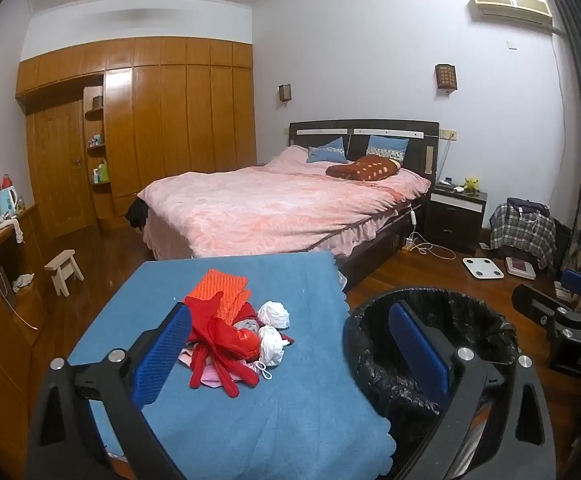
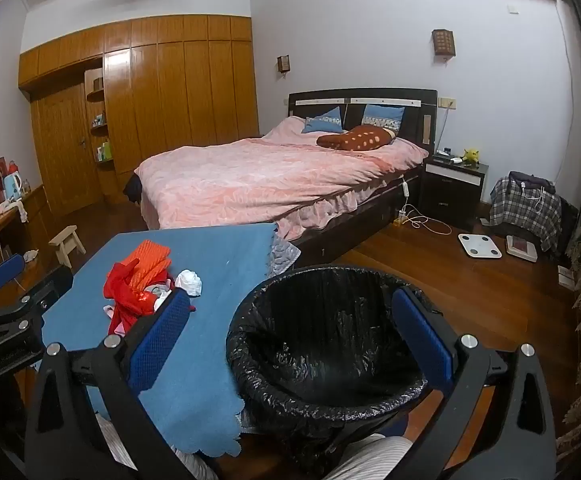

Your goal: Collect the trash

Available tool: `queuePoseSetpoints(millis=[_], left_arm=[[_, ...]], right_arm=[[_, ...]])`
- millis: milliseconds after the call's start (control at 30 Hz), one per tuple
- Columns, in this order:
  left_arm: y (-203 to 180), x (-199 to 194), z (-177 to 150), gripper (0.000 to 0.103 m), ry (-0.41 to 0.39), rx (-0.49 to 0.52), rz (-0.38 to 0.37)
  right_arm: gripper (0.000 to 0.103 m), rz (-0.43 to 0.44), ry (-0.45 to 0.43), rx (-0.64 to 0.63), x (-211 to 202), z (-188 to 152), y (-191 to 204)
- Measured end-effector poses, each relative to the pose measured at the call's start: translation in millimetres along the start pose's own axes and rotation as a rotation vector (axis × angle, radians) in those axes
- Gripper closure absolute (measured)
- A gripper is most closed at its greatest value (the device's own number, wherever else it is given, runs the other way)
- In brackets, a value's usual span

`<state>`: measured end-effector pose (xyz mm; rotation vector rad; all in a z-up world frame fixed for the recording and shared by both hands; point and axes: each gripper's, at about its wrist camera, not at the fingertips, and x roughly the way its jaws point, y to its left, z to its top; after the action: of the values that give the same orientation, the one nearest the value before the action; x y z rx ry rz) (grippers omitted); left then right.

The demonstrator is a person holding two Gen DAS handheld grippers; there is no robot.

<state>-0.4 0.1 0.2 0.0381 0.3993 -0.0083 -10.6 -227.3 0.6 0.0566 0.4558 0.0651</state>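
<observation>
Above the table's (image 1: 218,412) near edge, I am holding both the left gripper (image 1: 290,350) and the right gripper (image 2: 288,338) spread wide, gripping nothing. Two white paper wads (image 1: 273,314) are lying mid-table beside one bin (image 2: 322,336).

Home bedroom. Double bed (image 1: 282,204) with pink quilt, blue pillows (image 1: 386,147), dark headboard; wooden built-in wardrobe (image 1: 170,112) along the back wall; nightstand (image 1: 456,216) with a yellow plush toy; wall lamps (image 1: 445,77) above the bed; air conditioner (image 1: 510,8) high on the wall; bathroom scale (image 1: 482,268) on the wood floor; small wooden stool (image 1: 64,270).
</observation>
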Motion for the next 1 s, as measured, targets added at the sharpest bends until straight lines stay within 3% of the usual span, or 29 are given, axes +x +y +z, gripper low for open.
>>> queuePoseSetpoints(millis=[1000], left_arm=[[-0.3,0.1,-0.2,0.006,0.001,0.006,0.003]], right_arm=[[0.005,-0.001,0.007,-0.001,1.7,0.0,1.5]])
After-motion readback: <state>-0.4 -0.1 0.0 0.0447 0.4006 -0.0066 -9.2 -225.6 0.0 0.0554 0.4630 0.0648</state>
